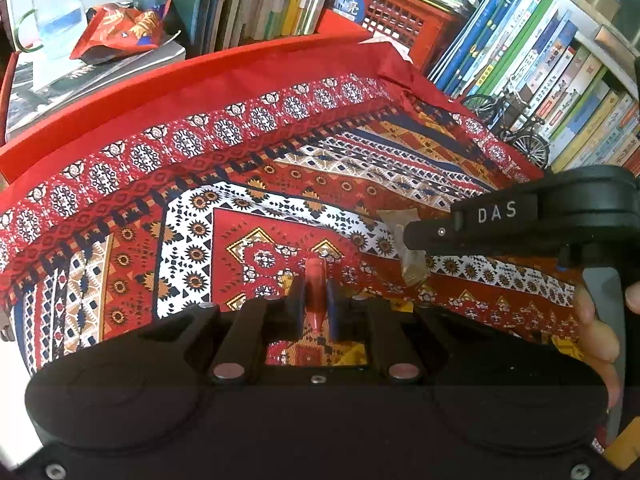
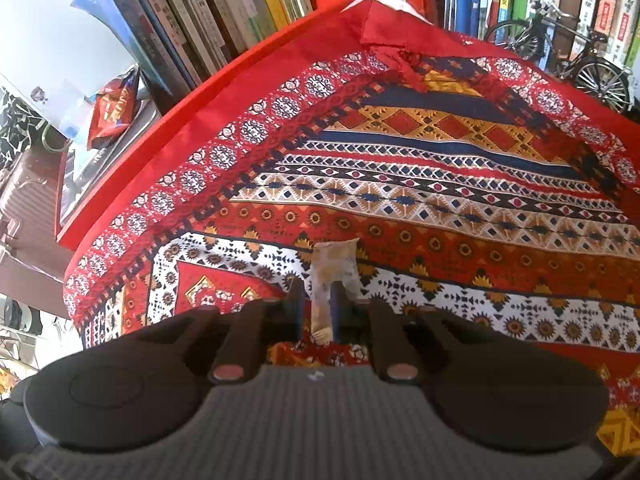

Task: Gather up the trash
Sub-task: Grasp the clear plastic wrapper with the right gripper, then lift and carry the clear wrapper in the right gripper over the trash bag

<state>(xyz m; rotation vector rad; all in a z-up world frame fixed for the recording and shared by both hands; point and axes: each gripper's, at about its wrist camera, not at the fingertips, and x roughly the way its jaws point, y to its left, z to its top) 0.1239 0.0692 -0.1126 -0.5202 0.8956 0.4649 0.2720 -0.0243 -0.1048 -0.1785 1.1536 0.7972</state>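
Observation:
My left gripper [image 1: 315, 284] is shut on a small red wrapper [image 1: 316, 286], held just above the patterned tablecloth [image 1: 180, 216]. My right gripper [image 2: 316, 304] is shut on a clear crinkled wrapper [image 2: 332, 268] whose far end lies on the cloth. In the left wrist view the right gripper [image 1: 412, 236] comes in from the right, with the clear wrapper [image 1: 412, 264] at its tip and a person's fingers on its handle. A crumpled red snack bag [image 1: 124, 30] lies on a stack of magazines at the far left; the right wrist view shows this snack bag [image 2: 114, 110] too.
Books [image 1: 540, 64] stand in rows along the back and right. A red plastic crate [image 1: 392, 8] sits behind the cloth's far corner. A small model bicycle [image 2: 568, 60] stands at the far right edge. A glass mug [image 1: 52, 20] stands beside the snack bag.

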